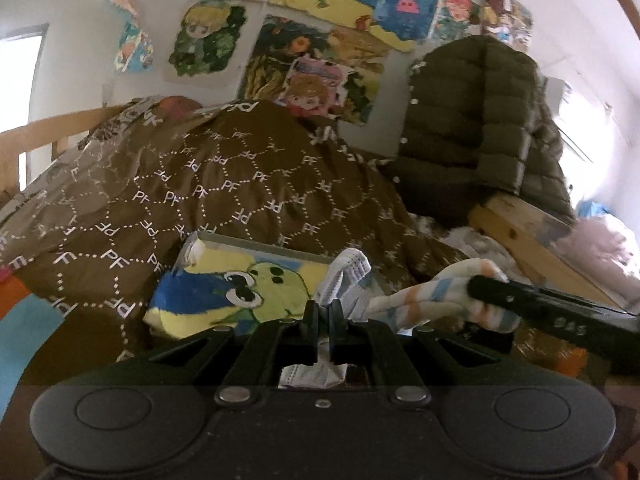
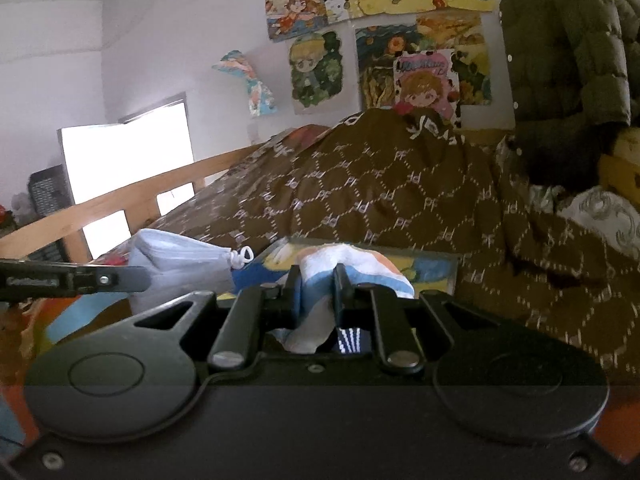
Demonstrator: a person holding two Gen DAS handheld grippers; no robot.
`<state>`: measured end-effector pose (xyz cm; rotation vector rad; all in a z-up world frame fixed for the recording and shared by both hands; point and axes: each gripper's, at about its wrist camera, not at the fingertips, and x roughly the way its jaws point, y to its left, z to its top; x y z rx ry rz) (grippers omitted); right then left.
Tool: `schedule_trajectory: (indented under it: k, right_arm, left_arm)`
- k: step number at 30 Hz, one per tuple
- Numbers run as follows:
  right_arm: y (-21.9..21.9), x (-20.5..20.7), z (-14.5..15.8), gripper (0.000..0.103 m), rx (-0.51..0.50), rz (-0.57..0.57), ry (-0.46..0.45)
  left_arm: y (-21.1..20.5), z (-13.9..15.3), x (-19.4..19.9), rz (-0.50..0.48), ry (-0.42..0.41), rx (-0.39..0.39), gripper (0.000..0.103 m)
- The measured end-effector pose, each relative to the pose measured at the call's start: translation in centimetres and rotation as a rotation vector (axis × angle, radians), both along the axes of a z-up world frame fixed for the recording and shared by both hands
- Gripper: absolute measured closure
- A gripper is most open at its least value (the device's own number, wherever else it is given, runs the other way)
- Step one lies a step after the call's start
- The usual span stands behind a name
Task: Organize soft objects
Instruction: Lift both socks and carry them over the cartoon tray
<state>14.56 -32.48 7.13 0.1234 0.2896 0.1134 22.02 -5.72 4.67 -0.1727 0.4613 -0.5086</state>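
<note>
A: Drawings (image 1: pixel 320 8) cover the white wall behind the bed, and a big brown blanket (image 1: pixel 224 184) is piled up on the bed. I'm steering both hands from far away.

B: What are you holding?

A: My left gripper (image 1: pixel 323 310) is squeezed tight on a thin white cloth with pale stripes (image 1: pixel 348 270). My right gripper (image 2: pixel 318 280) is squeezed tight on a soft striped sock (image 2: pixel 352 266), white with blue and orange bands. Both soft things are up in the air, just over a picture board with a green cartoon face (image 1: pixel 256 280) that lies on the blanket.

B: How do you do this bit well?

A: I think I'm carrying the two soft things to where they belong. I'd keep both grippers pinched shut so nothing slips out. I'd hold the hands a little apart, because the right one already pokes in close beside the left one's cloth. I'd also lift high enough that the dangling ends don't drag on the board or catch on the blanket.

B: Anything in the way?

A: A puffy dark green jacket (image 1: pixel 476 120) hangs at the right, over a wooden bed post (image 1: pixel 520 232). I'd stay clear of that.

B: Can you read any words?

A: The blanket has white letters "PF" all over it, inside dotted shapes. One drawing (image 2: pixel 426 80) has pink writing on top, but it's too blurry to read. My gripper has tiny writing on its side, also too small.
</note>
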Motion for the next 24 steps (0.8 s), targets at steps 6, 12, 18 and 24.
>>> schedule_trajectory:
  k: [6, 12, 18, 24]
  right_arm:
    - [-1.2, 4.7, 0.7, 0.094, 0.077, -0.005, -0.032]
    - [-0.3, 4.6, 0.2, 0.094, 0.106, 0.016, -0.001]
    - [1.2, 1.7, -1.7, 0.094, 0.054, 0.028, 0.156]
    - [3.5, 0.3, -3.8, 0.094, -0.024, 0.048, 0.287]
  left_arm:
    - [0.7, -1.4, 4.3, 0.042, 0.013, -0.073, 0.099]
    - [1.2, -2.6, 4.3, 0.027, 0.006, -0.063, 0.099]
    - [1.2, -3.3, 3.7, -0.004, 0.038, -0.084, 0.099]
    - [0.9, -3.0, 2.5, -0.029, 0.027, -0.078, 0.099]
